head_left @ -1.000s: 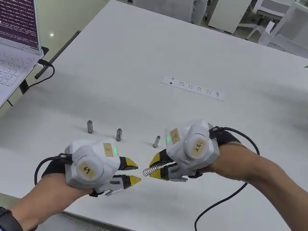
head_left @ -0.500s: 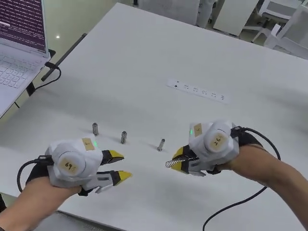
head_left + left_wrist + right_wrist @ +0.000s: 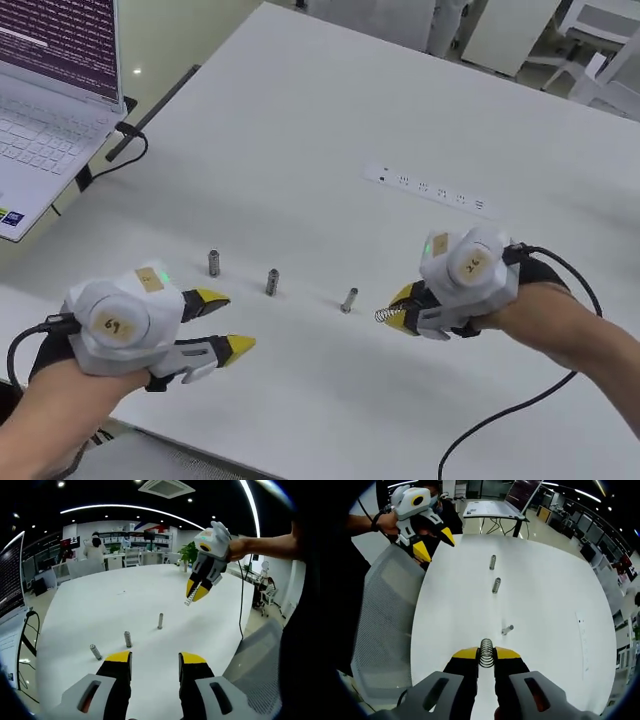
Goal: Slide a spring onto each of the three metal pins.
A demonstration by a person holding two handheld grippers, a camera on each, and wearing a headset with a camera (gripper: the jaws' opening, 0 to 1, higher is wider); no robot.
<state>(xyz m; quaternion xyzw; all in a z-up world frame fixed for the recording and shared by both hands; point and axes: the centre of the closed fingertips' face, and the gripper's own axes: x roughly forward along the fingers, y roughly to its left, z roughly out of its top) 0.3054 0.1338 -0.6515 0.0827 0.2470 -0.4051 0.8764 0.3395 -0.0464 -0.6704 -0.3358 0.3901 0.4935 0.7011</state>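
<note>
Done: two of three are judged finished. In the right gripper view, coils are seen on the left pin (image 3: 214, 263) and the middle pin (image 3: 272, 282).
Left to do: the right pin (image 3: 348, 300) is seen bare and upright, so one spring is to be fitted.
Spring (image 3: 385, 315): pinched at one end in the right claw (image 3: 402, 308), with the coil sticking out past the tips. It is held near the bare pin, aimed roughly at it, and not yet on it.
Left claw (image 3: 228, 320): spread, nothing held, parked near the two sprung pins on the person's side.
Edges: the pin row is set toward the near edge of the table (image 3: 300, 120), with both hands over that edge.
Room: bare table is seen between spring and bare pin. The power strip (image 3: 430, 190) and laptop (image 3: 50, 90) are well apart from the row.
</note>
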